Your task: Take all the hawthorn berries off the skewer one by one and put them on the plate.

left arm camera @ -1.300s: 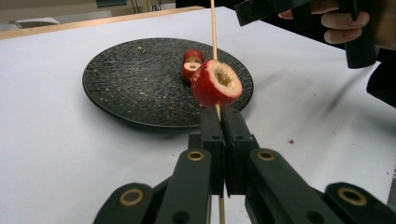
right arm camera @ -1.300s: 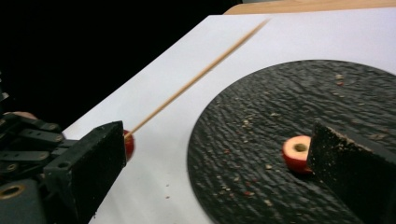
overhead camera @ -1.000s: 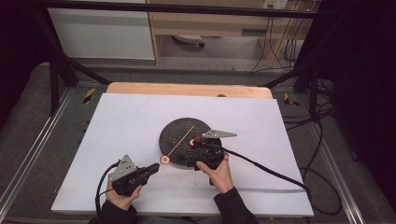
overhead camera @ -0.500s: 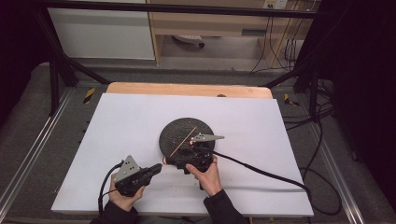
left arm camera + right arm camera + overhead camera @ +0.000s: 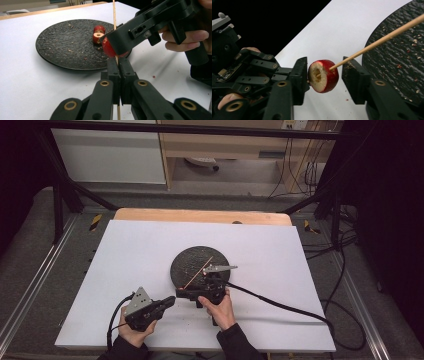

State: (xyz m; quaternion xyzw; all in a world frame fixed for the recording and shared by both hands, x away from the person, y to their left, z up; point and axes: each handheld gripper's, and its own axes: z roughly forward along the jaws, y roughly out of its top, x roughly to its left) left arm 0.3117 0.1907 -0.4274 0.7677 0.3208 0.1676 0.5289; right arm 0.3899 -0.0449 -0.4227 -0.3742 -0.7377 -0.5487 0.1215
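Red fruit slice (image 5: 323, 79) is threaded on a wooden skewer (image 5: 377, 43), which is clamped in the left gripper (image 5: 119, 75); right gripper (image 5: 324, 82) jaws have just been closing around the slice, 1 pad touching, a gap at the other; a slide along the skewer seems next.

No legible text, label, brand, number or sign is found on any surface in the three views.
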